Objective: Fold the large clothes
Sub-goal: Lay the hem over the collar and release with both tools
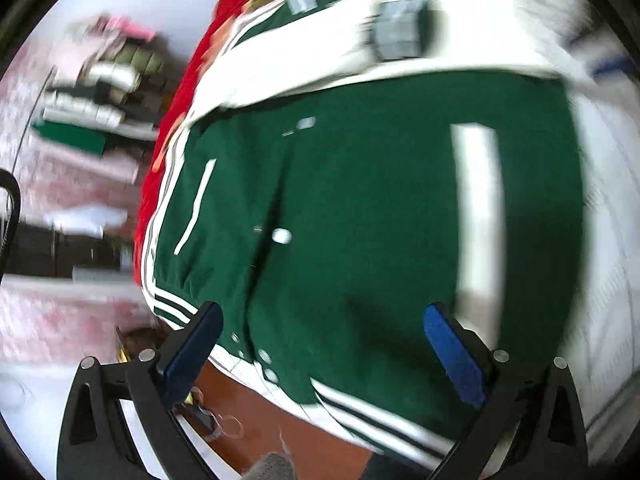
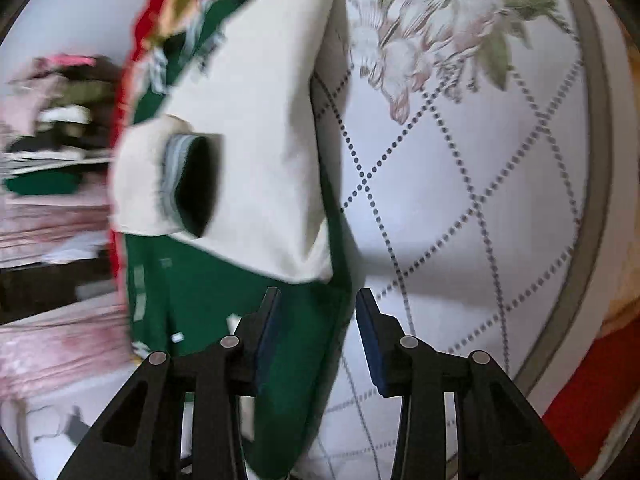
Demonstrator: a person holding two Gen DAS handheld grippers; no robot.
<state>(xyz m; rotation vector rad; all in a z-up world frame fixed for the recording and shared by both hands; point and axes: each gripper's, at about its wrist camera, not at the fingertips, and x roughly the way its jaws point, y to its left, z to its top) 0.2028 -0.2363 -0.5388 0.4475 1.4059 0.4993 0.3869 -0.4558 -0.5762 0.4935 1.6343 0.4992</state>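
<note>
A green varsity jacket [image 1: 360, 208] with cream sleeves and striped hem lies spread on the bed. A cream sleeve [image 1: 360, 52] is folded across its upper part. My left gripper [image 1: 320, 324] is open, its blue pads wide apart just above the jacket's lower hem. In the right wrist view the jacket [image 2: 208, 292] fills the left side, with the cream sleeve [image 2: 256, 152] and its striped cuff [image 2: 176, 176] on top. My right gripper [image 2: 318, 304] is open over the jacket's green side edge; nothing is pinched.
The jacket lies on a white quilted bedspread [image 2: 460, 208] with a floral print. Red patterned fabric [image 1: 176, 128] lies along the jacket's far edge. A pile of folded clothes [image 1: 92, 96] sits to the left. Brown floor [image 1: 280, 420] shows below the hem.
</note>
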